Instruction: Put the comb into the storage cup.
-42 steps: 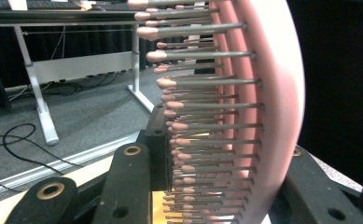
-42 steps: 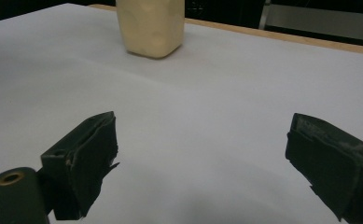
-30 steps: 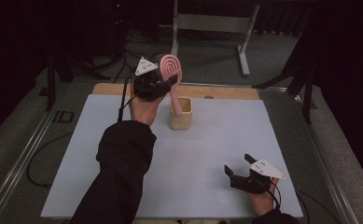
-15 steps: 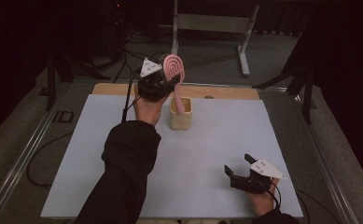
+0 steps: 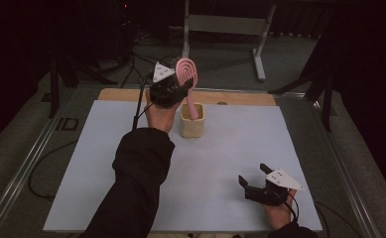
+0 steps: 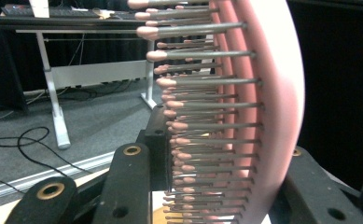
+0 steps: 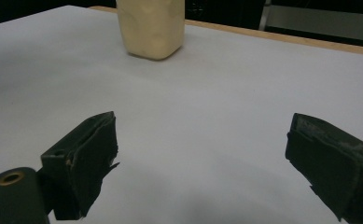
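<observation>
A pink hairbrush (image 5: pixel 187 73) stands upright with its bristled head on top, and my left gripper (image 5: pixel 173 89) is shut on it just under the head. Its handle slants down into the mouth of a cream cup (image 5: pixel 192 126) at the far middle of the pale mat (image 5: pixel 96 163). In the left gripper view the brush (image 6: pixel 263 116) and its metal pins sit between the black jaws of the left gripper (image 6: pixel 226 172). My right gripper (image 5: pixel 252 173) rests low at the near right, open and holding nothing. In the right gripper view the right gripper (image 7: pixel 207 154) faces the cup (image 7: pixel 150 28) across bare mat.
A wooden strip (image 5: pixel 240 98) runs along the mat's far edge. Metal rails (image 5: pixel 27 163) border the table's sides. On the floor behind stand a white metal frame (image 5: pixel 225 25) and loose cables (image 5: pixel 131 64). A dark-sleeved forearm (image 5: pixel 136 183) crosses the mat's left half.
My left gripper has shifted slightly to the right with the brush, bringing it closer over the cup. The right gripper has kept still.
</observation>
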